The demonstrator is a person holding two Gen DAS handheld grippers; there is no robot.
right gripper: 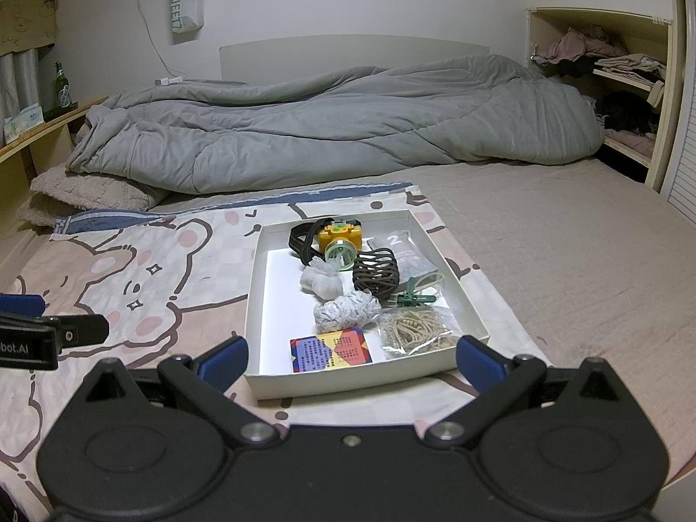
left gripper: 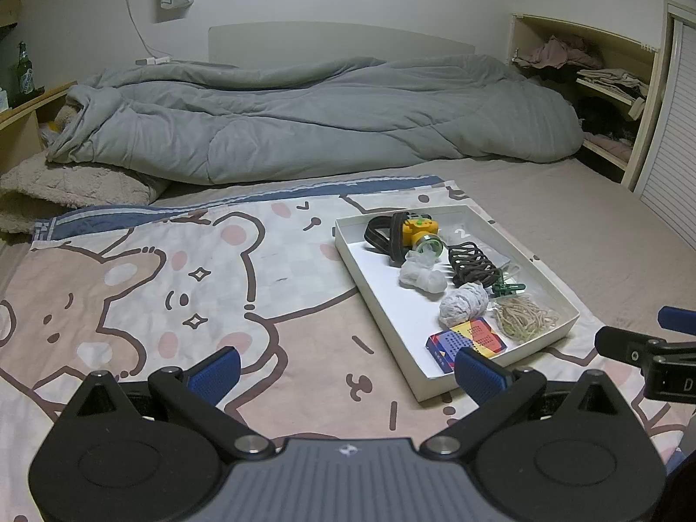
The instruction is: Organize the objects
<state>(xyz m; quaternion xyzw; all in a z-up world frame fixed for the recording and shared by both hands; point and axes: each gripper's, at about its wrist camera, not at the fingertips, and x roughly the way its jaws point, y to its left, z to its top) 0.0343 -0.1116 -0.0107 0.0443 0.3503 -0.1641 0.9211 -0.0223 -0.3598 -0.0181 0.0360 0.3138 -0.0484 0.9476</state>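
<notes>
Resting on a cartoon-bear printed cloth spread over the bed, a shallow white cardboard tray holds all the small items: a yellow headlamp with a dark strap, a brown wire cage-like holder, two crumpled white paper wads, a green plastic clip, a clear bag of tan rubber bands and a colourful flat card box. A grey pouch marked 2 lies partly hidden behind the holder. The left gripper hovers beside the tray's near corner, its blue-padded fingers spread wide and empty. The right gripper straddles the tray's near wall, likewise apart. A rumpled grey duvet lies behind.
</notes>
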